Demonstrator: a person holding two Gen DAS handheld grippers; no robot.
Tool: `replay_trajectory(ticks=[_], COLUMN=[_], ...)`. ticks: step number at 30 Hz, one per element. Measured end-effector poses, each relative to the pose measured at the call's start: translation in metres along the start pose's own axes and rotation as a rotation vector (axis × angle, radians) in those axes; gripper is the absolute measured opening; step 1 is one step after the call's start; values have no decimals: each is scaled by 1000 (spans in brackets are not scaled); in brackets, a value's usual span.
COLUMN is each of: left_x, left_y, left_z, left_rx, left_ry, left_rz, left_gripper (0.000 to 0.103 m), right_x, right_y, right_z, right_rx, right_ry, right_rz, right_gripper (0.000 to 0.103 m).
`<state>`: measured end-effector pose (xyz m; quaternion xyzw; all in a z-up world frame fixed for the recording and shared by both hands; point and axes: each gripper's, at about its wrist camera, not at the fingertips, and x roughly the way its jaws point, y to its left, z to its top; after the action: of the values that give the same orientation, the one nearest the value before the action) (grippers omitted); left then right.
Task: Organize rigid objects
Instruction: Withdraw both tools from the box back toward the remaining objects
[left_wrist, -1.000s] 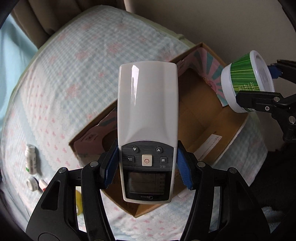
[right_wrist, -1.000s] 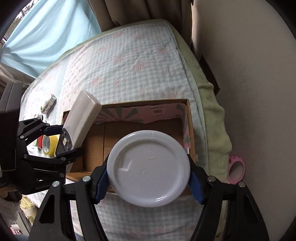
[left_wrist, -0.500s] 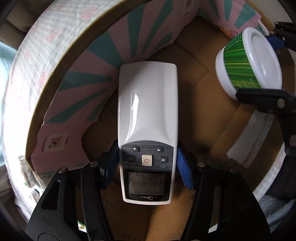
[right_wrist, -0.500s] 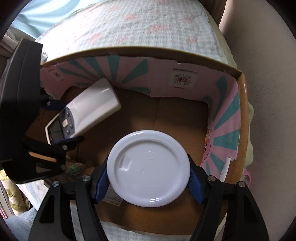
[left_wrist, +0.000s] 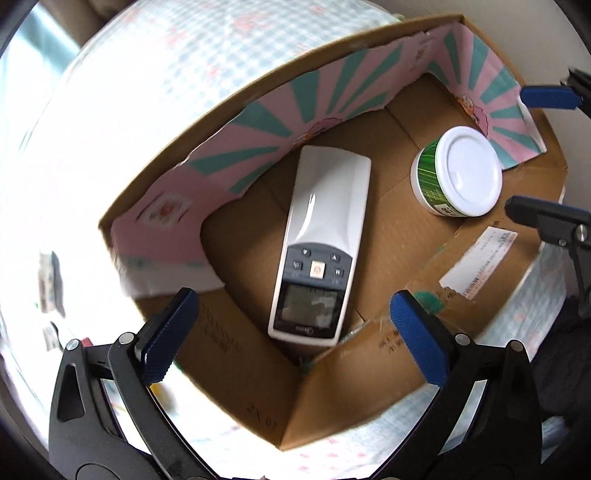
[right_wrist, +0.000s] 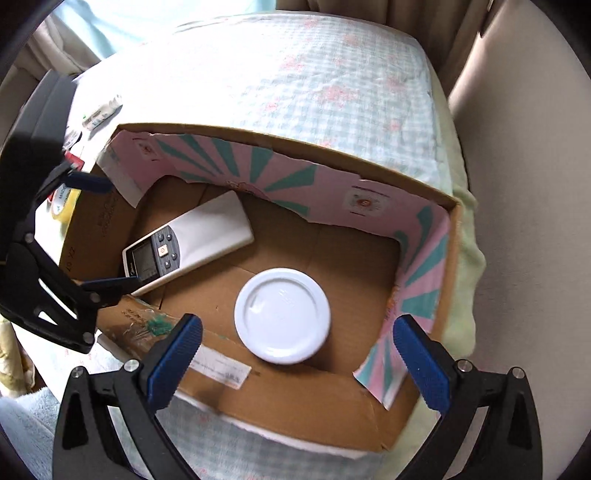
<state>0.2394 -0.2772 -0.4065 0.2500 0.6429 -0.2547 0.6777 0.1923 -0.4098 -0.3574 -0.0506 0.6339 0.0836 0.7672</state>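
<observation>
A white remote control (left_wrist: 321, 243) lies flat on the floor of the cardboard box (left_wrist: 343, 398); it also shows in the right wrist view (right_wrist: 192, 243). A green tub with a white lid (left_wrist: 458, 177) stands upright in the box to the right of the remote, and shows in the right wrist view (right_wrist: 282, 319). My left gripper (left_wrist: 295, 339) is open and empty above the box's near corner. My right gripper (right_wrist: 299, 362) is open and empty above the tub, and shows at the right edge of the left wrist view (left_wrist: 546, 147).
The box sits on a bed with a checked floral cover (right_wrist: 332, 81), its inner walls lined with pink and teal paper (left_wrist: 280, 125). A small bottle (right_wrist: 101, 110) and a yellow tape roll (right_wrist: 61, 201) lie on the bed left of the box. A wall (right_wrist: 524, 184) stands on the right.
Both grippers have opened and drawn back up out of the box. The remote and the tub were let go and now rest on the box floor.
</observation>
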Motion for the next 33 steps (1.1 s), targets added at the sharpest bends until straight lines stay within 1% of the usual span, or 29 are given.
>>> replay_trajectory(ticks=[2,4,6,10,13,16,18,23,27,31,33], left_x=[-6,-15,-24,-47,-73,-95,-120,-159,-181,-203,-210], left_y=[3,4,8,10,9,9,12,32,56,85,100], left_z=[-6,-11,-8,-15,-18,-30,-43,-80,-118,-164,-187], left_rx=[-39,-55,-58,-75,-88,-97,-110,-175,-246,-316,-335], left_ry=[-9,-28,-53,-98,-124,-150,-169,-218,-242,-259,-267], left_rz=[-26,-35,-28,-27,-17,13,23,49,66,99,117], left_gripper=[103,103,103,103,103,103,103,103,103,103,103], right_x=[-7,-17,-26,-44,-56,-65,-74,-104,-128,-152,-161], right_y=[-6,-13,-8,-1,9,17,24,54,91,133,152], right_z=[0,-1,0,1,2,5,9,22,37,51,54], right_rx=[58,93,88,61,35,36,38,9,-49,-100,-111], right_ry=[20,-7,-36,-68,-87,-87,-101,-160,-206,-248,-265], right_rz=[21,31,10,-32,-56,-26,-23,-2,12,39,49], right_gripper=[103,103,103,103,103,103,103,103,103,103,103])
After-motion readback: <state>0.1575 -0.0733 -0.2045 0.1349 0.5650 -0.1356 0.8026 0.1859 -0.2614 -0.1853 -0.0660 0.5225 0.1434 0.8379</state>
